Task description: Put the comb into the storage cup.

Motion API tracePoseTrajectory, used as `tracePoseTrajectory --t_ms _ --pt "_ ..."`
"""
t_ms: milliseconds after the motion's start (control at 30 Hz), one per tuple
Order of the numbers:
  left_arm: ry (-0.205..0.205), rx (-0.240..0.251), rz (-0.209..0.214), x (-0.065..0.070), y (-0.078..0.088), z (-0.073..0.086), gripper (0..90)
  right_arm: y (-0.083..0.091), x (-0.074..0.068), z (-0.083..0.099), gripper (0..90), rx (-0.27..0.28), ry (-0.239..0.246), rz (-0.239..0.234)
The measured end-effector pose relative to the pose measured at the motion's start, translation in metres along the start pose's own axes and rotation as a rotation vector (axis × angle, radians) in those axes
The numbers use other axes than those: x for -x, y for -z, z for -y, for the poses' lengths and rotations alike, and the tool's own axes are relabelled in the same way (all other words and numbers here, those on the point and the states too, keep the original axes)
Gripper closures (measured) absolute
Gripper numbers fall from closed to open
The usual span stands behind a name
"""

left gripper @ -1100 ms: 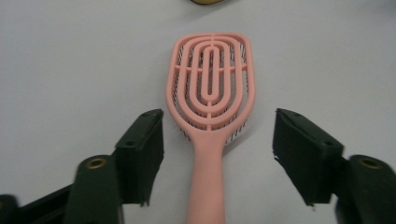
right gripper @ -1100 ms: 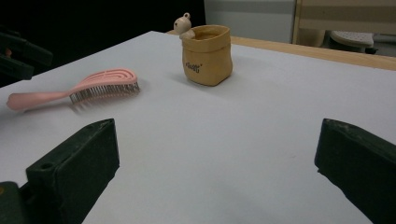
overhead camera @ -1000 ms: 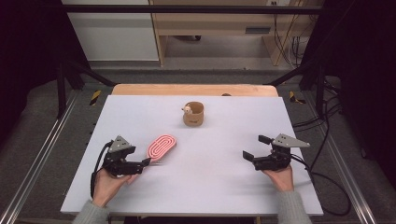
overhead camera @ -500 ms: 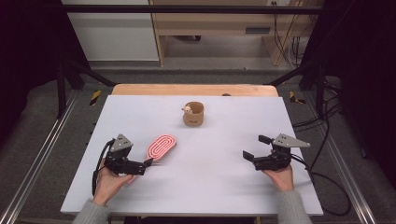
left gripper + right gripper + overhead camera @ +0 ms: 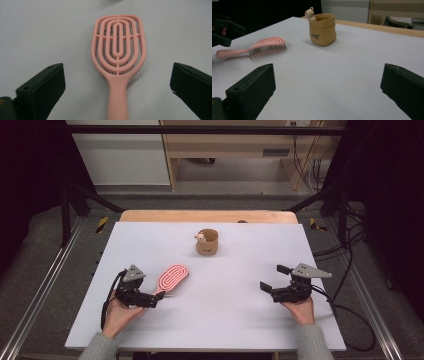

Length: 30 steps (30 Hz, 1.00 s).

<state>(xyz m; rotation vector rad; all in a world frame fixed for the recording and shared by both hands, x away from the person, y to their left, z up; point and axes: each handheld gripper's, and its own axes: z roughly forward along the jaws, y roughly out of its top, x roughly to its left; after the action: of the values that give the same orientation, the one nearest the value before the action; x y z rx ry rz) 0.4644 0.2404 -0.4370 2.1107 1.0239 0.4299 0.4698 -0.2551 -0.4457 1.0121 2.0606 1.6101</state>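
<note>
A pink vented hairbrush [image 5: 172, 277] lies bristles down on the white table [image 5: 225, 320], left of centre. Its handle points toward my left gripper [image 5: 156, 299]. In the left gripper view the brush [image 5: 117, 50] lies between the wide-apart jaws of my left gripper [image 5: 118, 75], and neither pad touches the handle. These jaws have just been opening. A tan pouch-shaped cup [image 5: 207, 242] with a small figure on its rim stands farther back, near the middle. My right gripper [image 5: 274, 277] rests open at the right with nothing in it. Its own view shows the brush [image 5: 267, 45] and the cup [image 5: 322, 29].
A wooden strip [image 5: 207, 215] runs along the table's far edge. Metal rails [image 5: 45, 285] flank the table, and cables [image 5: 350, 305] trail at the right. Bare table surface separates the two grippers.
The left gripper's jaws have spread apart off the brush's handle, and the brush stays lying on the table. The right hand has kept still.
</note>
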Motion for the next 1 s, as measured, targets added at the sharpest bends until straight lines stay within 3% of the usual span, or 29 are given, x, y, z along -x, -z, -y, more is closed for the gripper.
tracePoseTrajectory --t_ms 367,600,1000 --pt "-0.018 -0.075 0.008 0.001 -0.011 0.004 5.4 0.0 0.0 0.0 0.3 0.0 0.0 0.0" --pt "-0.015 -0.131 0.022 -0.001 -0.017 0.007 18.9 0.0 0.0 0.0 0.3 0.0 0.001 -0.001" --pt "-0.027 -0.176 0.018 0.001 -0.019 0.007 42.9 0.0 0.0 0.0 0.3 -0.001 0.0 -0.001"
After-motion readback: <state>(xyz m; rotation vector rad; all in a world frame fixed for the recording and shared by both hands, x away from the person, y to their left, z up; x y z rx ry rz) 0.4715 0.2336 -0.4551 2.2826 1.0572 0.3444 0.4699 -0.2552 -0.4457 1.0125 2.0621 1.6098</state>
